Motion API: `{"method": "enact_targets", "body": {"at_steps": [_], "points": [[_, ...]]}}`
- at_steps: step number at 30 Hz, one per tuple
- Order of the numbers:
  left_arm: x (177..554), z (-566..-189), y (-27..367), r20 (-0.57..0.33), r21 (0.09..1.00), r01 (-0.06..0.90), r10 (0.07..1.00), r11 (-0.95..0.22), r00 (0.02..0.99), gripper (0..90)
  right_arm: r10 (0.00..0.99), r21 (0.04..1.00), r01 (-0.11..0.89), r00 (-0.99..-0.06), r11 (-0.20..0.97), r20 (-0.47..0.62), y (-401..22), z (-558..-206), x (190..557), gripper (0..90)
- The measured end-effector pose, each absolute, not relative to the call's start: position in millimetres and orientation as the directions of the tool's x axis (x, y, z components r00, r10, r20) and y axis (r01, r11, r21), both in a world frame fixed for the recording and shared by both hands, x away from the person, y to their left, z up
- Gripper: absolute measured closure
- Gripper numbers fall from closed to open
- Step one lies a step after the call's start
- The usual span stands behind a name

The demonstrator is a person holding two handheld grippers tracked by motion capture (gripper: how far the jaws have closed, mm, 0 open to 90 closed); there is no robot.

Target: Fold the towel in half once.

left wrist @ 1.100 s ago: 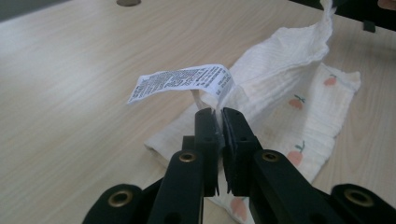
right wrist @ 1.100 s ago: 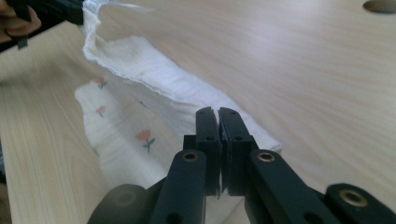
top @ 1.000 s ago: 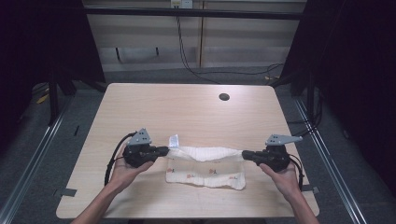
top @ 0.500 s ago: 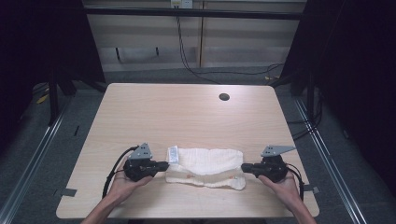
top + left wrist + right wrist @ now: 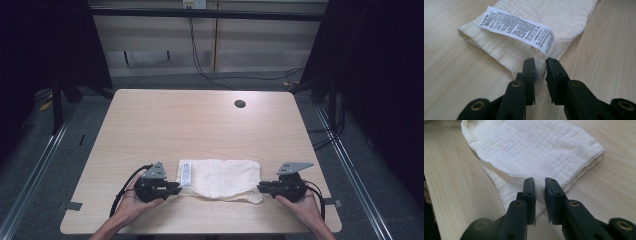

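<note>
A cream muslin cloth (image 5: 220, 177) lies folded in a flat strip near the front edge of the wooden table (image 5: 200, 125). A white printed care label (image 5: 185, 173) lies on its left end and is large in the left gripper view (image 5: 516, 26). My left gripper (image 5: 177, 189) is at the cloth's left near corner, its jaws nearly together with cloth (image 5: 544, 15) pinched between them (image 5: 540, 61). My right gripper (image 5: 260, 188) is at the right near corner, its jaws (image 5: 539, 180) likewise narrow on the cloth's edge (image 5: 531, 147).
A dark round hole (image 5: 240, 103) sits in the tabletop at the back right. Bare wood stretches behind the cloth. Metal rails and cables run along the floor on both sides of the table.
Both grippers came toward the person with the cloth's ends. The raised layer was brought over and down, and the cloth now lies as a flatter folded strip.
</note>
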State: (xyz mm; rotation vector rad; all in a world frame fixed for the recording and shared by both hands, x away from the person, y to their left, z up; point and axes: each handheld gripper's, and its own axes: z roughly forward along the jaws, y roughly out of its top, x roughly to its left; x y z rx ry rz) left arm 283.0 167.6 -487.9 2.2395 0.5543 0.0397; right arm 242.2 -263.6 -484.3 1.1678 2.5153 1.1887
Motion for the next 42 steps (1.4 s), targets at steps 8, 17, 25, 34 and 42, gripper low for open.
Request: {"method": "enact_targets", "body": {"at_steps": [8,17,25,34,42], "points": [[268,-471,181,-0.159,0.768,0.376,0.414,-0.519,0.896,67.6,0.715,0.708,0.603,-0.670,0.368,0.199,-269,-477,232,58.4],[300,-466,181,-0.168,0.773,0.420,0.485,-0.475,0.858,71.5,0.741,0.729,0.614,-0.633,0.301,0.227,-267,-473,241,57.6],[317,-479,158,-0.197,0.718,0.433,0.438,-0.545,0.877,69.9,0.775,0.694,0.650,-0.596,0.310,0.212,-255,-487,265,53.1],[317,-495,150,-0.186,0.704,0.426,0.432,-0.569,0.883,77.2,0.755,0.679,0.613,-0.642,0.403,0.131,-244,-497,263,58.0],[310,-499,141,-0.175,0.700,0.408,0.412,-0.587,0.894,83.4,0.778,0.659,0.628,-0.620,0.414,0.102,-252,-495,265,81.4]]}}
